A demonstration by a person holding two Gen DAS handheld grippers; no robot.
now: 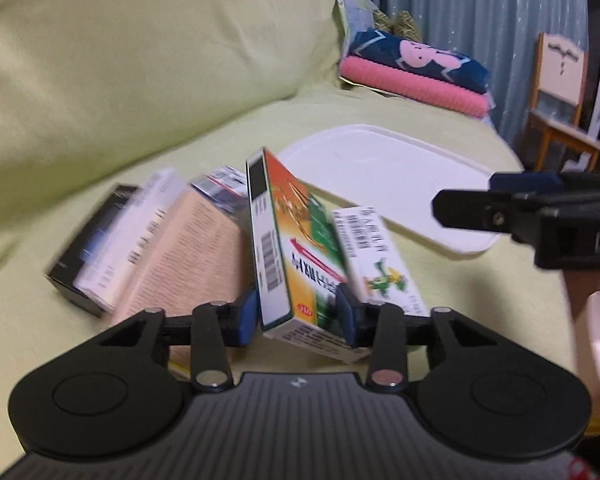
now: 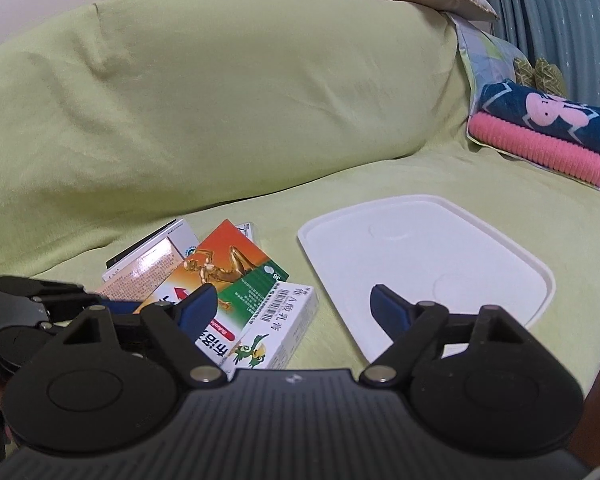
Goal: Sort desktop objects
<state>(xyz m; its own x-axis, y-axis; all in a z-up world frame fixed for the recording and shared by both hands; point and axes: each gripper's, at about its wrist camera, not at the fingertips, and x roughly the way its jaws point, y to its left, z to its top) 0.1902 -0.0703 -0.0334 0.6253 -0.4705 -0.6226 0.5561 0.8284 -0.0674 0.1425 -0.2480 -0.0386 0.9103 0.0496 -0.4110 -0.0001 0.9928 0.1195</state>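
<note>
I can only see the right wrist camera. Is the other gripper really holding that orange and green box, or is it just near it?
Observer: Holding it. In the left wrist view, the left gripper has its blue pads pressed on both sides of the orange-and-green cardboard box, which is tilted up on edge.
Child: Is anything hiding at the end of the pile?
Observer: Yes, a black rectangular box lies at the pile's far left end.
Child: What's past the sofa?
Observer: A small wooden chair stands by the blue curtain.
</note>
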